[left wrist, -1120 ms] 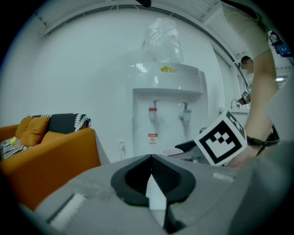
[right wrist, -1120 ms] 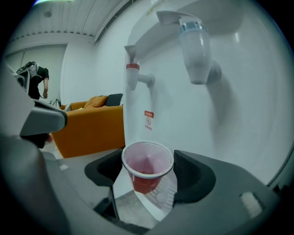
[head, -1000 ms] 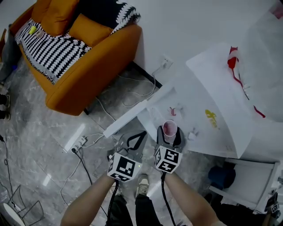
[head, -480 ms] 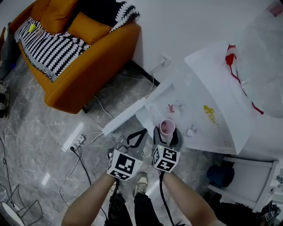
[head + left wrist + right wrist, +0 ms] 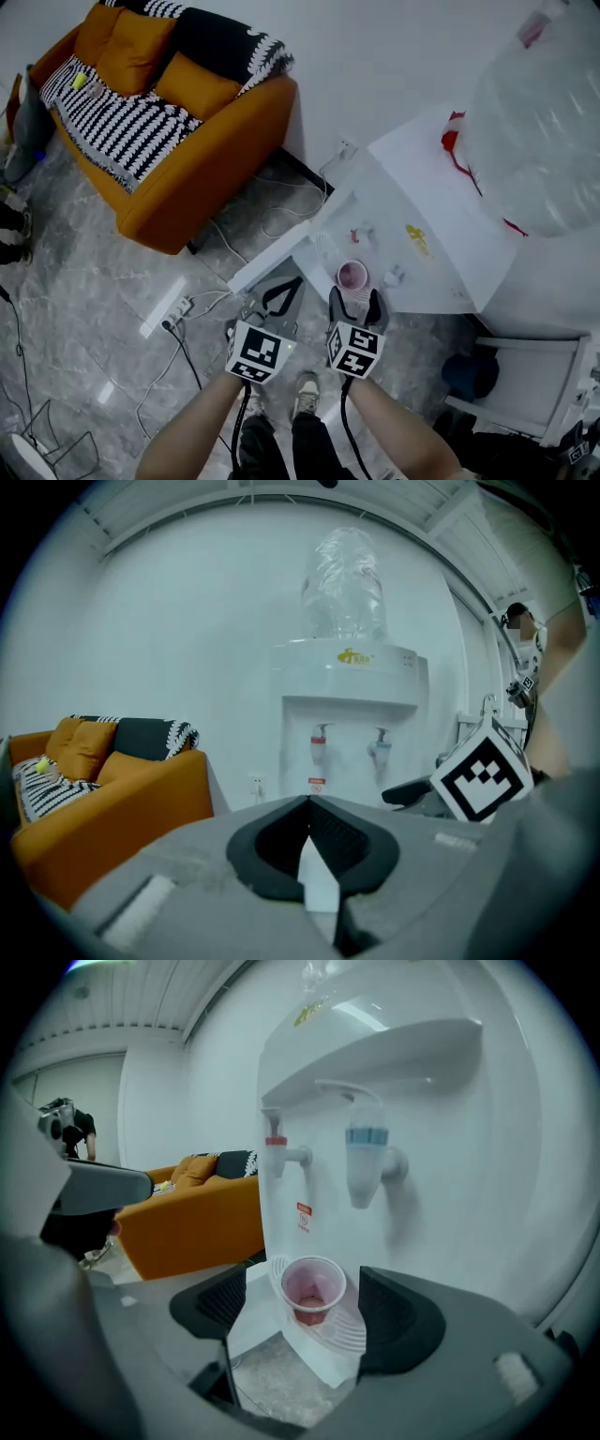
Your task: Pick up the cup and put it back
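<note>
A small pink cup (image 5: 352,276) stands upright on the drip tray (image 5: 330,251) of the white water dispenser (image 5: 441,216). My right gripper (image 5: 354,302) is just short of it, open, with nothing between the pads. In the right gripper view the cup (image 5: 311,1290) sits on the ribbed tray (image 5: 349,1330) below the red tap (image 5: 277,1150) and the blue tap (image 5: 367,1159), a little beyond my right gripper (image 5: 302,1309). My left gripper (image 5: 281,298) hangs to the left of the dispenser, shut and holding nothing. Its closed tips (image 5: 307,808) point at the dispenser (image 5: 347,714).
A large water bottle (image 5: 534,122) tops the dispenser. An orange sofa (image 5: 178,122) with a striped throw stands at the back left. Cables and a power strip (image 5: 169,312) lie on the grey marble floor. A blue object (image 5: 466,375) sits low at the right.
My right gripper has drawn back from the cup, which stays on the drip tray; earlier the cup stood between its jaws. The left gripper has hardly moved.
</note>
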Tool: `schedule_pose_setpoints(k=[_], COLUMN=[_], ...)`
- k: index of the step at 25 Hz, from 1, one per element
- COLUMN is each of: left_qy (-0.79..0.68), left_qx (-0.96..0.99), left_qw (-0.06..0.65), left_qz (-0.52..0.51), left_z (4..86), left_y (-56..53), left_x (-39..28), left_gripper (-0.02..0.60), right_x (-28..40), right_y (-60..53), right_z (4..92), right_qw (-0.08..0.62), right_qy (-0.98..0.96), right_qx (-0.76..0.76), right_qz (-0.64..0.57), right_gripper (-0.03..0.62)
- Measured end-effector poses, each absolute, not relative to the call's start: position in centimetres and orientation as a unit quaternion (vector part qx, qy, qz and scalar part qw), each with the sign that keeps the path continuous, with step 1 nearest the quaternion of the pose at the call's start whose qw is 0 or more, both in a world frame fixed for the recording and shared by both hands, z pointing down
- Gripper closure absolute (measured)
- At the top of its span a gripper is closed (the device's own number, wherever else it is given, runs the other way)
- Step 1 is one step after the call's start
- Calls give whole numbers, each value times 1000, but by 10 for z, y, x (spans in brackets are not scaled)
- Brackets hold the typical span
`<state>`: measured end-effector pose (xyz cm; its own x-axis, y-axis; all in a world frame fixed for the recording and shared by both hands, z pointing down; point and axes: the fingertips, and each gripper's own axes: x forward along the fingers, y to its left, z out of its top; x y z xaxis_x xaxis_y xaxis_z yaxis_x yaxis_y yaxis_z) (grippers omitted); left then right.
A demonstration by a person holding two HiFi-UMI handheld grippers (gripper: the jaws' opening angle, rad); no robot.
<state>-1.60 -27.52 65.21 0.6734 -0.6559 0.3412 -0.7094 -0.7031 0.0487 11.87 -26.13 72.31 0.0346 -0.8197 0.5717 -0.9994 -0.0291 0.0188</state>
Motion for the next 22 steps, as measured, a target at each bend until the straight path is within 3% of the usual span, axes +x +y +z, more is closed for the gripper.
schedule_pose_setpoints(k=[2, 8, 13, 22], left_qy=[-374, -369, -370, -372], left_qx=[911, 910, 913, 918], left_qw=[88, 92, 64, 5], left_qz=[151, 164, 157, 141], left_z=[639, 601, 532, 393], left_y=[-272, -251, -251, -250], left_x=[-17, -23, -30, -42], left_gripper=[580, 580, 580, 580], right_x=[115, 92, 88, 80], right_y=[-257, -240, -228, -203], right_z=[706, 625, 546, 393], right_qw=[224, 229, 196, 160], right_qy=[-673, -728, -751, -789], right_qx=[676, 630, 618, 590], right_qz=[200, 141, 126, 63], right_gripper=[215, 299, 384, 476])
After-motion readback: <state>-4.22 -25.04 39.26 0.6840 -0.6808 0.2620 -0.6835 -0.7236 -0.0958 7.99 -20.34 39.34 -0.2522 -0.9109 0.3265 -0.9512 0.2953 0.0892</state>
